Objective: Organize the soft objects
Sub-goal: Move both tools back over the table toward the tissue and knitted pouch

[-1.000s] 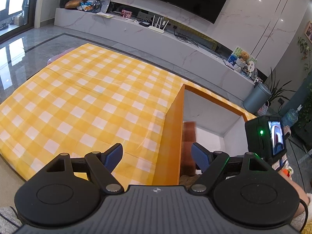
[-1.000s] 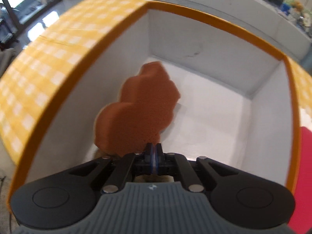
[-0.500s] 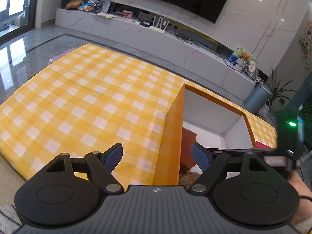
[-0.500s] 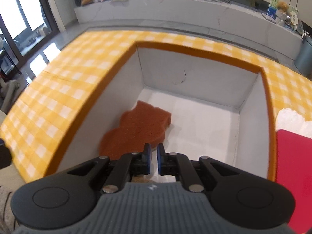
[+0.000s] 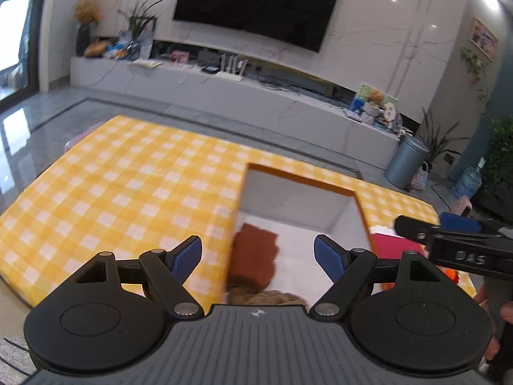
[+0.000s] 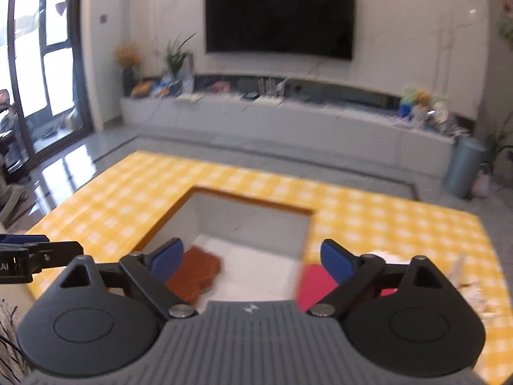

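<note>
Brown sponge (image 6: pixel 195 272) lies in the box (image 6: pixel 250 221), below the right claw (image 6: pixel 251 261), whose jaws have just spread apart, empty.

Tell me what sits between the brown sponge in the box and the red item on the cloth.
In the right wrist view, bare white box floor and the box's right wall separate the brown sponge from the red item.

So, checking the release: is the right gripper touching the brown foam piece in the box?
Apart. Right wrist view: right gripper open, brown foam piece lying below in the box.
</note>
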`<control>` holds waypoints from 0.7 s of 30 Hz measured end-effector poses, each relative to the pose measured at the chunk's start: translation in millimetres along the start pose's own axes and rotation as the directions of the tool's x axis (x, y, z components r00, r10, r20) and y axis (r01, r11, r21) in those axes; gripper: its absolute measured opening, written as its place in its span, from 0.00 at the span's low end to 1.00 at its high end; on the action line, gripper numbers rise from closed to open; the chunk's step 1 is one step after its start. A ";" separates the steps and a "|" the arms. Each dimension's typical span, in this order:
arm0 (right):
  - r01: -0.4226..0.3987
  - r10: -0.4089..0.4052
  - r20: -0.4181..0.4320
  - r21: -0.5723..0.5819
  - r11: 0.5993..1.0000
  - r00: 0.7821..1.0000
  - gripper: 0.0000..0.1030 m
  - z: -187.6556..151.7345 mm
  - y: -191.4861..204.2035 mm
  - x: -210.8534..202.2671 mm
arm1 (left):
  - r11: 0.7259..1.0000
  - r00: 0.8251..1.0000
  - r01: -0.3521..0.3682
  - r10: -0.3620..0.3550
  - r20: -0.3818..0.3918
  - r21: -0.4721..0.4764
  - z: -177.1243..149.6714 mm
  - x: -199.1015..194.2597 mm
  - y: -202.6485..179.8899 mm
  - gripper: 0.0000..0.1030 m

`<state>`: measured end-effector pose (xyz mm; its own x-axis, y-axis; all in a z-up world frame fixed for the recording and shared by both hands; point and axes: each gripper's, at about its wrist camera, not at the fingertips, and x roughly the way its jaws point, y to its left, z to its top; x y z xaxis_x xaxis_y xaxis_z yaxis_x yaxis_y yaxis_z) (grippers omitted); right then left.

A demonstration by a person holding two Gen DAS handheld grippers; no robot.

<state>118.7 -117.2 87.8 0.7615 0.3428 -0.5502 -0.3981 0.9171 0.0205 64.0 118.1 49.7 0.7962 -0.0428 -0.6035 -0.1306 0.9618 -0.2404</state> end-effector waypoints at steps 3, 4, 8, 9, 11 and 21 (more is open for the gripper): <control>0.071 -0.072 0.038 0.027 0.997 0.997 0.94 -5.7 -28.0 -25.1 | 0.999 1.000 0.022 -0.022 -0.006 0.040 0.9 1.2 -25.8 0.91; 0.098 -0.099 0.045 0.028 0.995 0.994 0.95 -8.0 -35.5 -30.1 | 0.998 1.000 0.031 -0.031 -0.008 0.053 1.0 2.3 -35.6 0.91; 0.299 -0.296 0.082 -0.031 0.954 0.952 0.97 -19.7 -70.8 -45.3 | 0.992 0.995 0.092 -0.090 -0.036 0.081 0.8 9.5 -73.5 0.91; 0.359 -0.355 0.081 -0.047 0.932 0.931 0.97 -24.0 -79.6 -45.9 | 0.989 0.993 0.111 -0.107 -0.047 0.095 0.4 11.6 -82.7 0.91; 0.448 -0.445 0.059 -0.049 0.893 0.893 0.97 -34.2 -101.0 -44.2 | 0.983 0.991 0.126 -0.120 -0.058 0.130 -1.8 16.3 -103.4 0.91; 0.449 -0.409 -0.196 0.266 0.853 0.892 0.97 -107.9 -229.0 -13.2 | 0.933 0.978 0.187 -0.146 -0.151 0.307 -21.7 64.8 -212.9 0.91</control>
<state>144.6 -353.6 0.3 0.7414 -0.1089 -0.6622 0.1389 0.9903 -0.0073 130.5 -95.3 45.4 0.7081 -0.2228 -0.6701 0.2081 0.9726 -0.1034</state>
